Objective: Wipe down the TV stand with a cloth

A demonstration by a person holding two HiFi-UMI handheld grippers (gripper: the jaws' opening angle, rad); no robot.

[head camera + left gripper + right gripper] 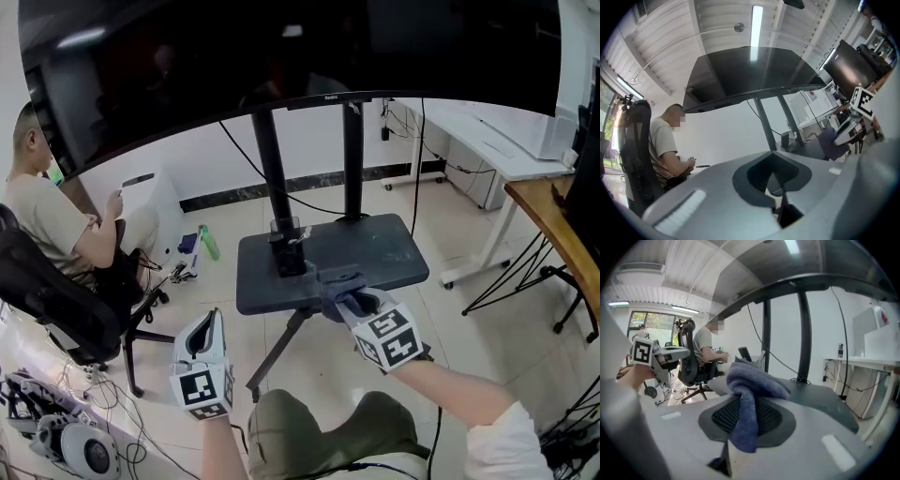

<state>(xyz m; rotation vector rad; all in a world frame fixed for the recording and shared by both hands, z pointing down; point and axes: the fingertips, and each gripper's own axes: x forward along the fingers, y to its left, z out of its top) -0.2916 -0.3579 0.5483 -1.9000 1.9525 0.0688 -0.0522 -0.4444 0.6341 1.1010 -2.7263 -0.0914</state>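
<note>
The TV stand's dark shelf [380,248] sits on two black poles [272,178] under a large black TV [281,56]. My right gripper [345,298] is at the shelf's front edge, shut on a blue-grey cloth [337,284]. In the right gripper view the cloth [747,394] is bunched between the jaws of the right gripper [746,416] and droops over them, with the shelf [820,397] just beyond. My left gripper [208,328] hangs low to the left, clear of the stand. Its jaws meet with nothing between them [776,180].
A person [52,220] sits in a black office chair [66,314] at the left. A green bottle [208,242] and cables lie on the floor by a white box [150,202]. A white desk [487,141] and a wooden table [562,230] stand at the right.
</note>
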